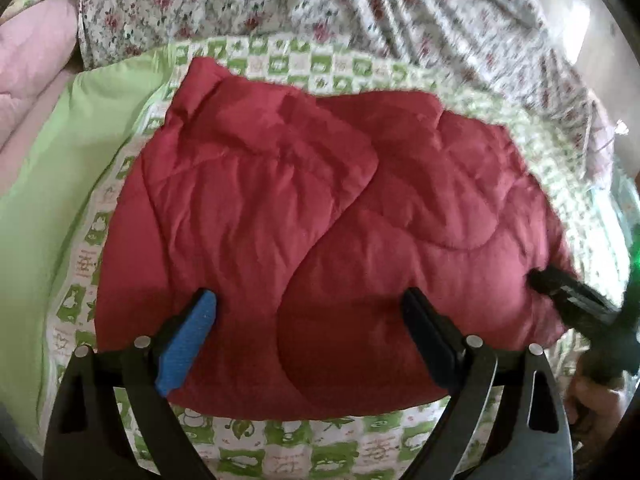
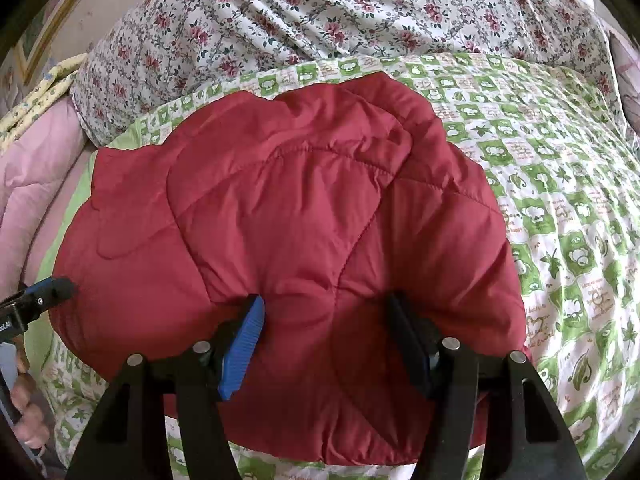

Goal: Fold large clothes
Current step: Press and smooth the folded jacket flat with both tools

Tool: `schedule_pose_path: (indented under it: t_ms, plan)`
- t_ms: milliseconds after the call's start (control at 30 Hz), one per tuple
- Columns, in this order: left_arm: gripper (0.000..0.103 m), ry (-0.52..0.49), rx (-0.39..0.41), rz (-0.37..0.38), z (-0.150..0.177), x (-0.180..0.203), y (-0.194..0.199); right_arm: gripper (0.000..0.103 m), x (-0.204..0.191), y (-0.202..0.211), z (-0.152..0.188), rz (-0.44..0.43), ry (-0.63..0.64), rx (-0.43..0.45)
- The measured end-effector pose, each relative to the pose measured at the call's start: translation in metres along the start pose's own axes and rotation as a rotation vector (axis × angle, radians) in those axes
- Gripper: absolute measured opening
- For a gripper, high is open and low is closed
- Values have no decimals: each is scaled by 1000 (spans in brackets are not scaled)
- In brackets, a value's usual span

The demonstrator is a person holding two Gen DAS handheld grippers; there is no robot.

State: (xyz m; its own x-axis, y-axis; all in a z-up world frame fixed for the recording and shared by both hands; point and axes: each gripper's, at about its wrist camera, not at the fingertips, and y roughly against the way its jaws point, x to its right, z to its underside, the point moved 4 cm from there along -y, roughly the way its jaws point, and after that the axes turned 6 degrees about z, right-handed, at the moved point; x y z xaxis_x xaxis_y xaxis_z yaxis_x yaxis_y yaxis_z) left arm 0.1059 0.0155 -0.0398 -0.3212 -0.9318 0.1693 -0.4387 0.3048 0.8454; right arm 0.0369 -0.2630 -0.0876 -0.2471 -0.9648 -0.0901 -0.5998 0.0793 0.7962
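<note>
A folded red quilted jacket (image 1: pixel 320 208) lies on a green-and-white patterned bedspread (image 1: pixel 304 448); it also shows in the right wrist view (image 2: pixel 304 220). My left gripper (image 1: pixel 310 308) is open, its fingers spread wide just above the jacket's near edge, holding nothing. My right gripper (image 2: pixel 324 312) is open too, with its fingers over the jacket's near part. The right gripper shows at the jacket's right edge in the left wrist view (image 1: pixel 560 284). The left gripper shows at the jacket's left edge in the right wrist view (image 2: pixel 48 290).
A floral sheet (image 2: pixel 320 12) lies bunched beyond the jacket. A plain green cover (image 1: pixel 52 208) and a pink quilt (image 1: pixel 28 60) lie to the left. The patterned bedspread (image 2: pixel 560 200) stretches to the right.
</note>
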Motion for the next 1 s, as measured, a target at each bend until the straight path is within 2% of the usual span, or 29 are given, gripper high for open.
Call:
schedule_pose_path:
  t_ms: [200, 300, 367, 433, 567, 633, 733, 1000]
  plan:
    - [96, -26, -2, -54, 2, 4, -12, 65, -13, 21, -6, 24, 32, 30]
    - [96, -21, -2, -52, -2, 4, -15, 66, -34, 43, -17, 2, 84, 110]
    - [96, -20, -2, -52, -4, 4, -15, 66, -47, 44, -24, -31, 107, 112]
    - [96, -19, 2, -51, -9, 4, -15, 66, -60, 35, -34, -72, 113, 87]
    - [96, -9, 3, -47, -21, 2, -21, 66, -72, 7, -50, -59, 138, 47]
    - [96, -11, 1, -50, -26, 1, -26, 66, -68, -17, -55, -19, 130, -2]
    - [96, -17, -1, -54, -33, 1, -32, 66, -56, -43, -60, 14, 106, -28]
    - [99, -21, 1, -69, -44, -1, -49, 66, -41, -65, -62, -6, 43, -44]
